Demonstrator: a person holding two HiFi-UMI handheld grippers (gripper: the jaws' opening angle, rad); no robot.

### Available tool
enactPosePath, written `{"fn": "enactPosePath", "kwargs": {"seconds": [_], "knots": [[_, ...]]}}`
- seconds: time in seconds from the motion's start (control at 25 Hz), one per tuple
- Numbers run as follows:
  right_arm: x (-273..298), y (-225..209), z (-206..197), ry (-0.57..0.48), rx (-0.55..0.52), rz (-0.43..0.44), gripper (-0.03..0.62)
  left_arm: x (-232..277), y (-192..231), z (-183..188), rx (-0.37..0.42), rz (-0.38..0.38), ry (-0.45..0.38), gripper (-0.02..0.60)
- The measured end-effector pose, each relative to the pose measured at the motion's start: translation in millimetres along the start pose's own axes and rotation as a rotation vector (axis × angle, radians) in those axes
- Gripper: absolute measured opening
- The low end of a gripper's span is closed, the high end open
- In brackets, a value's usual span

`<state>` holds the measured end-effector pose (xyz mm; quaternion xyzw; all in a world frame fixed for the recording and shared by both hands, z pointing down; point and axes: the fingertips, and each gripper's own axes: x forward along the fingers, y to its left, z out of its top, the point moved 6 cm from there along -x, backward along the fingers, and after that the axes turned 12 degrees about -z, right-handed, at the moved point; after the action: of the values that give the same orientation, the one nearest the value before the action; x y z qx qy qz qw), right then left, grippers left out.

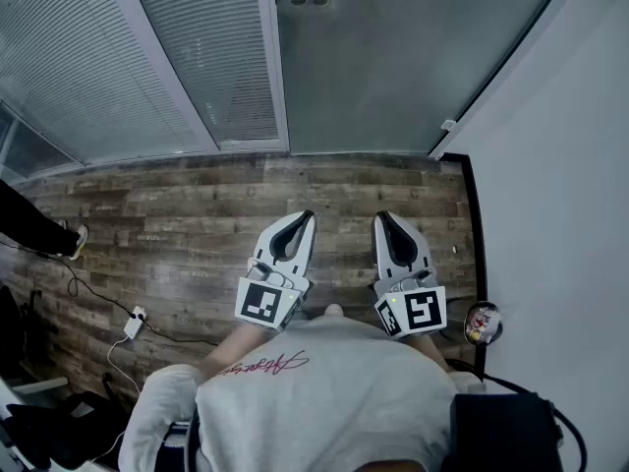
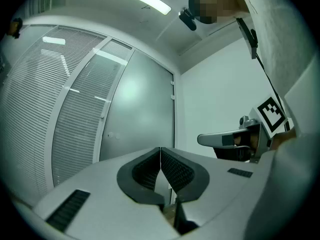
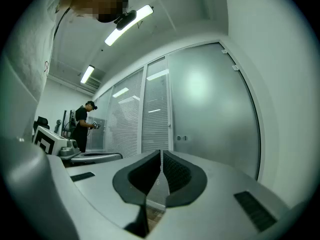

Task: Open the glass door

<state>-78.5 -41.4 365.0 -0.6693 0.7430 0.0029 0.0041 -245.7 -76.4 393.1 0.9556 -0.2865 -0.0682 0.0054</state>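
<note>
Floor (image 1: 197, 205): dark wood planks, ran across mid frame. Wall (image 1: 570, 165): plain white, filled the right side, with black skirting (image 1: 476, 234) at its foot. Windows (image 1: 88, 57): slatted blinds in pale frames, upper left. Ceiling lights (image 3: 127, 20): lit strips, upper left of the right gripper view. Adapter (image 1: 135, 321): white, lay with its cable on the floor, lower left.

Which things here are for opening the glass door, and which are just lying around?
For the job:
glass door
left gripper, shut, empty
right gripper, shut, empty

Just lying about:
white adapter on the floor
small round thing by the wall
</note>
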Motion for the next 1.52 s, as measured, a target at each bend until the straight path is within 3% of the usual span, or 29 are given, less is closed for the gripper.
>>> {"fn": "enactPosePath", "kwargs": {"seconds": [0.8,0.96,1.36,1.52], "knots": [[-3,-4,5,-0.042,0.005,-0.003,0.029,4,-5,2,0.036,0.002,0.005,0.017],[-5,-1,11,-0.08,-0.059,0.002,0.031,6,-9,4,0.042,0.01,-0.001,0.017],[-13,-24,8,-0.089,-0.082,0.044,0.031,14,-30,1,0.056,0.084,-0.021,0.017],[-17,-33,1,-0.07,-0.07,0.07,0.031,13,-41,-10,0.026,0.134,-0.017,0.017]]}}
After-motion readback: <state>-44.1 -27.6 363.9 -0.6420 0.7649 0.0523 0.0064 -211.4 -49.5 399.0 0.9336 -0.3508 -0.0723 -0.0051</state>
